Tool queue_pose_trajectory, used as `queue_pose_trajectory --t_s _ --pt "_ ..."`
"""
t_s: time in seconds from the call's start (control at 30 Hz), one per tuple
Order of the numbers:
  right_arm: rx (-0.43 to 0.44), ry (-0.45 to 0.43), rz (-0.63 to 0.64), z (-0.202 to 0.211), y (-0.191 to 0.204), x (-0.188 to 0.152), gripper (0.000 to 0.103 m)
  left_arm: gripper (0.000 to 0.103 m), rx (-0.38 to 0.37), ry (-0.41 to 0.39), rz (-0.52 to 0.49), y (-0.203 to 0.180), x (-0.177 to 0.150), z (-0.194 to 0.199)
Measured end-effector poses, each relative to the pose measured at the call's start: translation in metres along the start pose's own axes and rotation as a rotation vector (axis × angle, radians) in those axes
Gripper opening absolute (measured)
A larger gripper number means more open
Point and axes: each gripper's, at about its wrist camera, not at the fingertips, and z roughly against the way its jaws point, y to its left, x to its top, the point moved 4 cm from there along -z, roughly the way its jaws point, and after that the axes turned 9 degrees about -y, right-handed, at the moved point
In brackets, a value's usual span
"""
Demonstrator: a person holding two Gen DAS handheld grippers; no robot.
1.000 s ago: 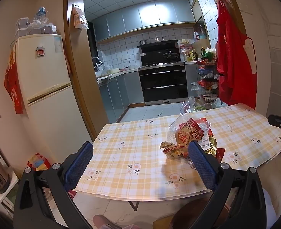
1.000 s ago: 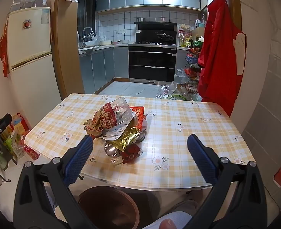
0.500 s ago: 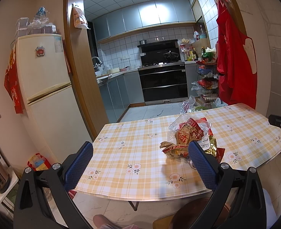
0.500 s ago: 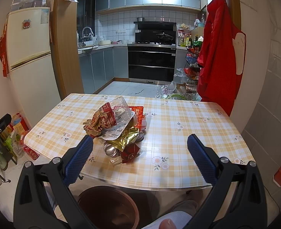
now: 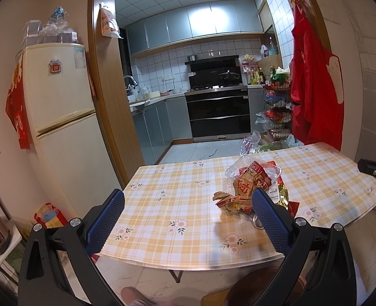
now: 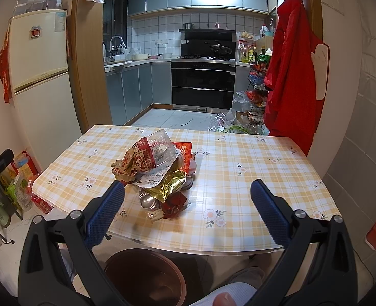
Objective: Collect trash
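The left gripper (image 5: 188, 211) has its blue fingers spread wide and holds nothing. It hangs before the near edge of the table (image 5: 162, 219), which is covered with a yellow checked cloth with small flowers. The trash pile (image 5: 251, 191) lies on the table, ahead and just behind the right finger of this claw.

The right gripper (image 6: 187, 204) is also wide apart and empty. In its view the trash pile (image 6: 157, 170) lies ahead between the fingers, closer to the left one: a red and white snack bag (image 6: 139, 160) with large printed characters that I cannot read, a clear plastic tray (image 6: 162, 145), a gold foil wrapper (image 6: 171, 186) and a small metal can (image 6: 147, 200). Below this claw, under the table edge, stands a brown bin (image 6: 144, 278)
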Motion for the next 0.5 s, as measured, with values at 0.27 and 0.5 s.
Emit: queue_pose_trajectory --t_s 0.27,0.5 --pt "0.0 0.005 -0.003 0.0 -0.0032 0.0006 0.097 0.098 -0.009 0.004 0.021 0.0061 0.004 0.0035" --pt "0.0 0.004 -0.002 0.0006 -0.0025 0.0012 0.097 0.098 -0.012 0.0 0.007 0.0013 0.0045 0.0051"
